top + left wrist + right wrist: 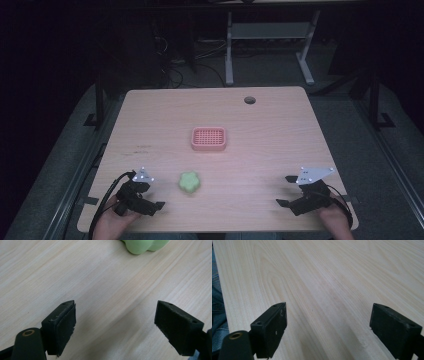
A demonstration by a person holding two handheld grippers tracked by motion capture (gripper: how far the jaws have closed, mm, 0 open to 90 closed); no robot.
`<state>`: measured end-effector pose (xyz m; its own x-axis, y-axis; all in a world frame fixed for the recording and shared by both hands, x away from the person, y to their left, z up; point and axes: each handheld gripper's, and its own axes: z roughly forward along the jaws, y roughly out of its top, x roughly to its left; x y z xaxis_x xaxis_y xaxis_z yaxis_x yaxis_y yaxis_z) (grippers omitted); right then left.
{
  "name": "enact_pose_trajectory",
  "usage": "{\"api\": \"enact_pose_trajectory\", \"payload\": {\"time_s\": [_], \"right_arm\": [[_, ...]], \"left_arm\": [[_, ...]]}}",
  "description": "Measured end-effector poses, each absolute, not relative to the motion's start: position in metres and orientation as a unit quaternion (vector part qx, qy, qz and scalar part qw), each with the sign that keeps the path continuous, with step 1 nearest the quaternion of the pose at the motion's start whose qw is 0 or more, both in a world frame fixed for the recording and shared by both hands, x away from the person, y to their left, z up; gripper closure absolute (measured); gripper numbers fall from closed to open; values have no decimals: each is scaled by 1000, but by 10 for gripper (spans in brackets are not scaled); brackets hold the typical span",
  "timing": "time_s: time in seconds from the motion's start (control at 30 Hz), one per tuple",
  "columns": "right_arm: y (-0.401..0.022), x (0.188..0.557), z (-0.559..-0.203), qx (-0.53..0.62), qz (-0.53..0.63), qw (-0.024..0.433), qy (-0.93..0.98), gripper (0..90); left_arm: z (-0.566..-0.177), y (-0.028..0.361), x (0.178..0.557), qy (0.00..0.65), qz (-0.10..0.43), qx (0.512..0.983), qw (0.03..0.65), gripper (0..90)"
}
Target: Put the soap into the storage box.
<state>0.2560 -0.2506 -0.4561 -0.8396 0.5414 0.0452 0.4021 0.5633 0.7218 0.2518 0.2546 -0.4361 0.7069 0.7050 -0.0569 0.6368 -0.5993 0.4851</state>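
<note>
A pale green, lobed soft object (189, 182) lies on the wooden table (260, 125) near its front, left of centre. Its lower edge also peeks in at the top of the left gripper view (143, 245). Behind it, mid-table, sits a pink rectangular tray (209, 139) with a gridded inside. My left gripper (152, 197) rests at the front left, just left of the green object, open and holding nothing (115, 322). At the front right my right gripper (285, 190) stands open over bare wood (328, 325).
A round cable hole (250, 100) marks the table's far edge. Beyond it stand white desk legs (229, 50) and cables on a dark floor. A strip of blue denim (217, 307) shows past the table's near edge in the right gripper view.
</note>
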Motion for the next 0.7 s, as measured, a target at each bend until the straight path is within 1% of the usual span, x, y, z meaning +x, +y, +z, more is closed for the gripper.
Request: {"api": "enact_pose_trajectory", "payload": {"time_s": [0.7], "right_arm": [[-250,256,-456,267,382,91,880,138]], "left_arm": [[-433,240,253,359,75,899,239,175]]}}
